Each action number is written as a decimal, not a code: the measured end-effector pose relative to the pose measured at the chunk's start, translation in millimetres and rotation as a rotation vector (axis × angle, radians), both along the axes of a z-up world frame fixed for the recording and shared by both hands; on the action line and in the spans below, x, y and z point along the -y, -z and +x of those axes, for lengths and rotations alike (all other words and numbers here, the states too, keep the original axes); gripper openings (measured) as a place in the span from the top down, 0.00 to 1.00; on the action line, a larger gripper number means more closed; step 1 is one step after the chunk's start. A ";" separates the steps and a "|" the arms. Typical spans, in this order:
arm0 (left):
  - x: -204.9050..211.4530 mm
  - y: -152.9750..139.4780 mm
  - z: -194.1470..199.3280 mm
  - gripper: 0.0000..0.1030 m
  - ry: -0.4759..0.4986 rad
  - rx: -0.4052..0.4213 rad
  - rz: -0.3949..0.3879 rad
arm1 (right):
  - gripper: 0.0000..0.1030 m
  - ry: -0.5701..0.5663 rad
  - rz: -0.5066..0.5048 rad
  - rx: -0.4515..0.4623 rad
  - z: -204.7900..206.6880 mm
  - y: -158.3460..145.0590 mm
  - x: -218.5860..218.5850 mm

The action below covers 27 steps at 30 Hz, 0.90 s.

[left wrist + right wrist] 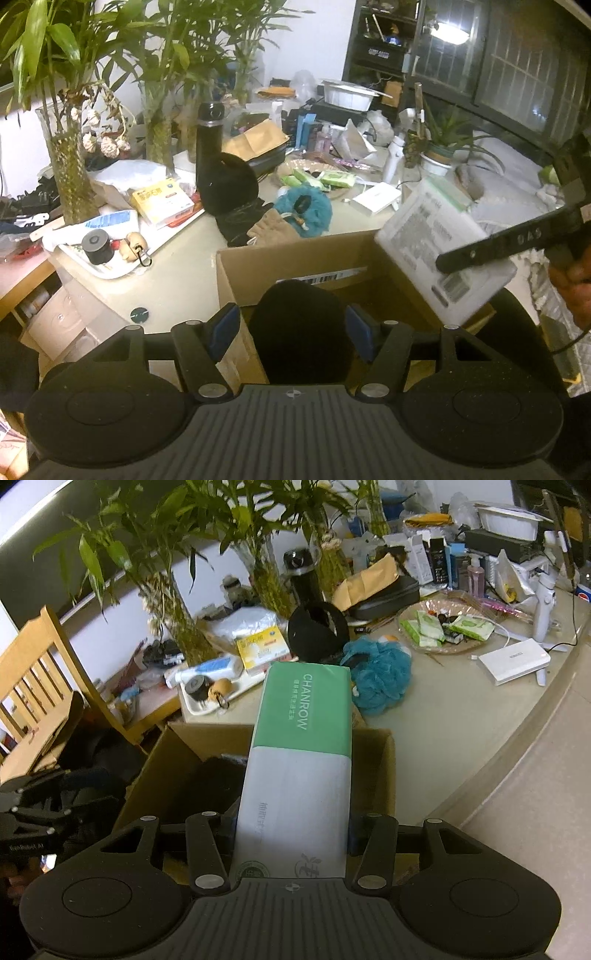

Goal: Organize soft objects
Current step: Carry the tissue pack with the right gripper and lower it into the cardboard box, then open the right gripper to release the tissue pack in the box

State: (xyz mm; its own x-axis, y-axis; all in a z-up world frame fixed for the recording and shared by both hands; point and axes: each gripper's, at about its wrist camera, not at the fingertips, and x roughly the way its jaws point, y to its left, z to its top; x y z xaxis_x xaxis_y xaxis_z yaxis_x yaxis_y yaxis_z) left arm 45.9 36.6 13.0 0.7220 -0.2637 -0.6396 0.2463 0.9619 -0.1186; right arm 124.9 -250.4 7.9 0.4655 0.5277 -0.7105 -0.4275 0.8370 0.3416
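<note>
table (461, 716) | one box (380, 768) | one tissue pack (295, 775) | one loofah (380, 675)

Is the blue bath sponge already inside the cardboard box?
No, the blue bath sponge lies on the table behind the cardboard box, outside its walls.

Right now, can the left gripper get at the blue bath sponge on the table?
Probably yes. The left gripper has open fingers, with a black soft item between them over the cardboard box. The blue bath sponge lies just beyond the box, uncovered on top.
</note>
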 end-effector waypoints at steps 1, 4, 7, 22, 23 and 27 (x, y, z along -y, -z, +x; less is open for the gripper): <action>0.3 0.5 0.8 0.40 -0.003 -0.007 0.004 | 0.46 -0.007 -0.015 -0.008 1.1 3.6 -3.2; -0.2 0.1 1.0 0.40 -0.017 -0.012 0.008 | 0.36 -0.004 -0.021 0.006 1.6 10.5 -5.7; -2.8 -1.7 1.4 0.40 -0.025 -0.010 0.007 | 0.21 -0.003 0.015 0.021 -0.2 8.8 -3.7; -0.4 -2.9 5.0 0.40 -0.041 -0.019 0.032 | 0.04 0.001 0.027 0.087 -7.4 2.9 6.2; -0.4 -2.8 5.0 0.40 -0.042 -0.021 0.033 | 0.04 0.002 0.029 0.088 -8.3 3.5 7.0; 0.0 -2.4 4.9 0.40 -0.046 -0.025 0.033 | 0.06 -0.001 0.034 0.083 -6.4 6.4 6.0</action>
State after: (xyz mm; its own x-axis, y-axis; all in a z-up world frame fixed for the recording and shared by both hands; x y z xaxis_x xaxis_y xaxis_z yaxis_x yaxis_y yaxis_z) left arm 50.8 36.6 15.4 0.7163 -0.2091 -0.6657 0.1994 0.9756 -0.0919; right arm 118.6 -256.4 1.5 0.5220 0.5510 -0.6511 -0.4562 0.8253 0.3327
